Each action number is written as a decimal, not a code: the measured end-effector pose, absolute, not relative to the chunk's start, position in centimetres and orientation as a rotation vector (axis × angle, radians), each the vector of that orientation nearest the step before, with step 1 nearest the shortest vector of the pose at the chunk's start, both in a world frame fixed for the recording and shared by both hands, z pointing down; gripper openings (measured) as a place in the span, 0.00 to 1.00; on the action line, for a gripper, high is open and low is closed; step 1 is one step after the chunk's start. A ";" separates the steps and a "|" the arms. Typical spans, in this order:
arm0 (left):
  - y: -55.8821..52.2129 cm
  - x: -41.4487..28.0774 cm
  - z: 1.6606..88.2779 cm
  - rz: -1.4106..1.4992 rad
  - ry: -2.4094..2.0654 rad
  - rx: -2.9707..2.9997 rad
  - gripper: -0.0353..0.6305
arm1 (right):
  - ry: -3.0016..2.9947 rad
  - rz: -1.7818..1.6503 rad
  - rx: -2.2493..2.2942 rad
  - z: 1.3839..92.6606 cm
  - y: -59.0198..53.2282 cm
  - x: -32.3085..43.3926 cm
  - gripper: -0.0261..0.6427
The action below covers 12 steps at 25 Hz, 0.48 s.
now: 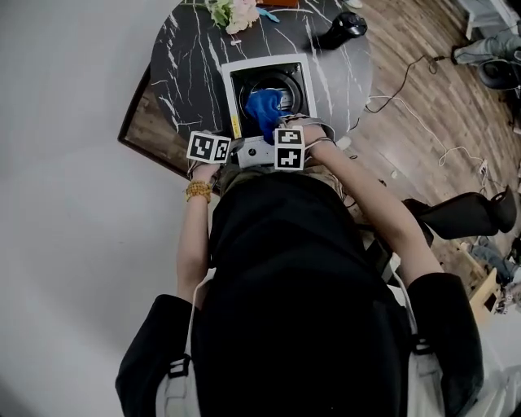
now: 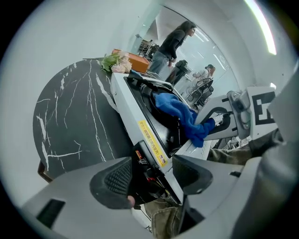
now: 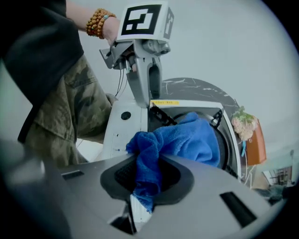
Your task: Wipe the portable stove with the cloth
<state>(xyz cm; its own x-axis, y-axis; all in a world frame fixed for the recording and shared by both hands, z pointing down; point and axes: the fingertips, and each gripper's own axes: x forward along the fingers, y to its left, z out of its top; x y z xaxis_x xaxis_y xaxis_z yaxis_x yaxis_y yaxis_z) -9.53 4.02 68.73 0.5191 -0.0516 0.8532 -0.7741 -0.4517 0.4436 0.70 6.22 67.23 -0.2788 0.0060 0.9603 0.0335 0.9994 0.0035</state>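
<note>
Portable stove [image 1: 230, 75], white and square with a black round burner well, sits on a round black marble-look table [image 1: 183, 49] veined in white, close to the edge nearest the person. A narrow yellow label [image 2: 152, 142] runs along its front rim. The print on it is too small to read, as are the red marks on the black control panel below. A crumpled blue terry cloth [image 3: 189, 140] lies over the burner and covers most of it. The right gripper [image 3: 147, 179] is clenched on one bunched corner of that cloth, which pokes out beneath the pads. The left gripper [image 2: 152, 175] is released, its jaws spread to either side of the stove's front corner, pads clear of it as far as can be seen. In the head view the person's black-clad body fills the lower frame, and both grippers show only their black-and-white marker cubes, with the jaws hidden. Pale flowers [image 1: 232, 14] at the table's far edge are cut off by the frame.
</note>
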 end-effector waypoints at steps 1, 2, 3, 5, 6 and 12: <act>4.0 -9.8 68.7 1.009 -0.692 1.855 0.47 | -1.832 -0.021 -0.014 67.3 6.2 1.8 0.11; 4.0 -10.1 68.6 1.016 -0.702 1.857 0.47 | -1.812 -0.020 0.000 67.3 6.1 2.8 0.11; 4.0 -10.4 68.5 1.024 -0.714 1.860 0.46 | -1.793 -0.022 0.014 67.4 6.1 3.9 0.11; 3.9 -10.6 68.4 1.039 -0.734 1.868 0.44 | -1.769 -0.029 0.040 67.5 6.2 5.8 0.11; 3.9 -10.7 68.3 1.051 -0.741 1.874 0.44 | -1.772 -0.029 0.054 67.4 6.3 6.5 0.11; 4.0 -8.9 67.6 1.066 -0.679 1.926 0.36 | -1.919 0.152 0.111 62.2 8.9 9.3 0.11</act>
